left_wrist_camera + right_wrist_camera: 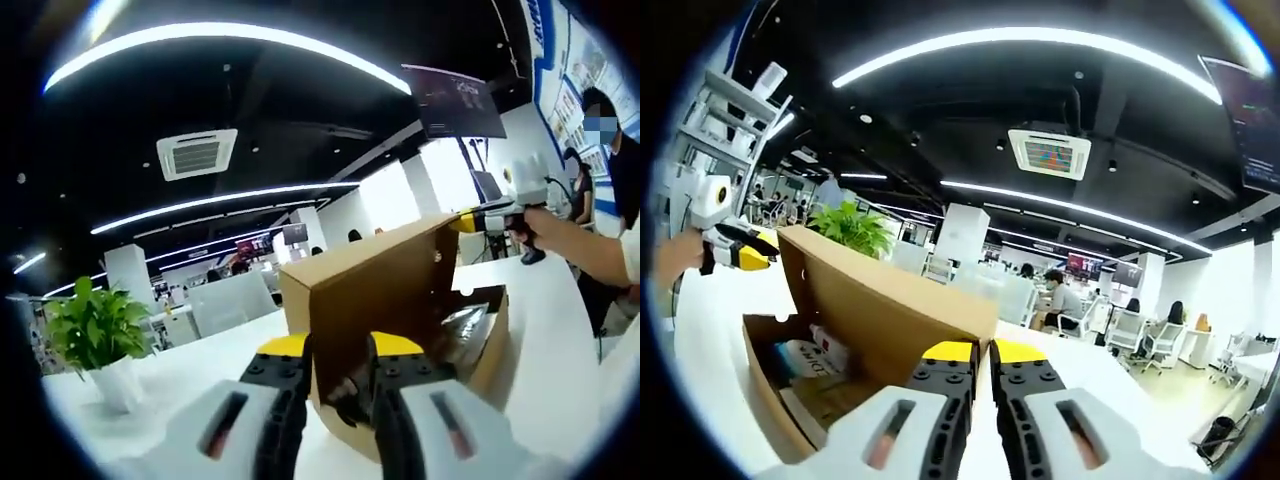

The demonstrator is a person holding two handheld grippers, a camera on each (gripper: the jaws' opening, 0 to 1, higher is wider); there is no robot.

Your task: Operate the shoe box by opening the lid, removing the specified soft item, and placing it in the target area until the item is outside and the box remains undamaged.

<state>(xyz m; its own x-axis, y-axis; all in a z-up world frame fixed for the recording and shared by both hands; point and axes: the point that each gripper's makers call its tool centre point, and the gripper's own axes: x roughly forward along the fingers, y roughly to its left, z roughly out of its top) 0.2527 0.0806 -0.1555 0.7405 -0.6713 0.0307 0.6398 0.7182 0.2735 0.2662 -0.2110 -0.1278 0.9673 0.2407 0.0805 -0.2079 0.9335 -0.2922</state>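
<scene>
The left gripper (pixel 338 372) is clamped on the raised lid (pixel 372 280) of the shoe box (pixel 790 385); the right gripper (pixel 980 368) pinches its edge. Inside lies a wrapped soft item (pixel 812 356), its label unreadable. The box sits on a white table (pixel 540 340) in an office with a potted plant (pixel 97 335)

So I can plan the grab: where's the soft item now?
Inside the open shoe box, a plastic-wrapped item lies at lower left in the right gripper view, below the raised lid.

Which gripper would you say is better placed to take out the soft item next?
Left, probably: the left gripper sits beside the bagged item in the open box, while the right gripper holds the lid up.
</scene>
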